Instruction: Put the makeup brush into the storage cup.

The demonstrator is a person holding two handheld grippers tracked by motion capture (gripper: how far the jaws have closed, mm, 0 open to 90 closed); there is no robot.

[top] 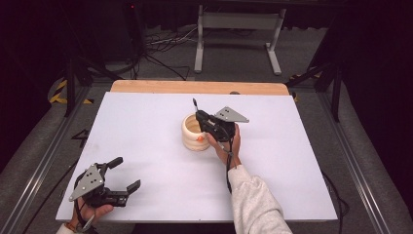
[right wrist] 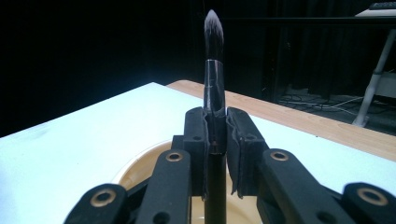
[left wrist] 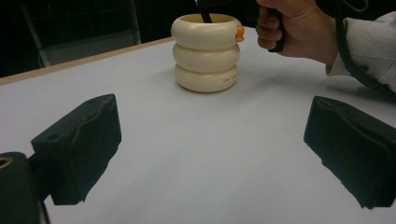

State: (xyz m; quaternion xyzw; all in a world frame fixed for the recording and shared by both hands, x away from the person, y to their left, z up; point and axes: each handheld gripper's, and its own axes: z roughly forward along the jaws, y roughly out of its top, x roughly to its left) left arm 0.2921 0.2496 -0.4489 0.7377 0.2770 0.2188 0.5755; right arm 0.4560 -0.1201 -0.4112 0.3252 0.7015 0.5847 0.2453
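The brush (right wrist: 214, 60) stands straight up, hairs on top, and its handle goes down into the cup (top: 194, 132). The right hand-held gripper (top: 204, 117) is clamped on the brush, its two black pads pressed tight on the handle from both sides. The grip sits just under the silver band, so the brush cannot tip over. It looks as if the brush is being put into the cup, or taken out of it; the pictures cannot tell which.

The cup is cream and looks like three fat rings stacked up, with a small orange bit (left wrist: 240, 33) at the rim. It stands near the middle of the white tabletop (top: 146, 126). The right hand (left wrist: 299, 28) is right beside the cup, holding its hand-held gripper above the rim, so the brush points straight down the opening.

The left hand-held gripper (top: 124, 173) rests well apart, at the near left corner. Its jaws stand wide apart with nothing between them. It seems to be waiting, out of the way.
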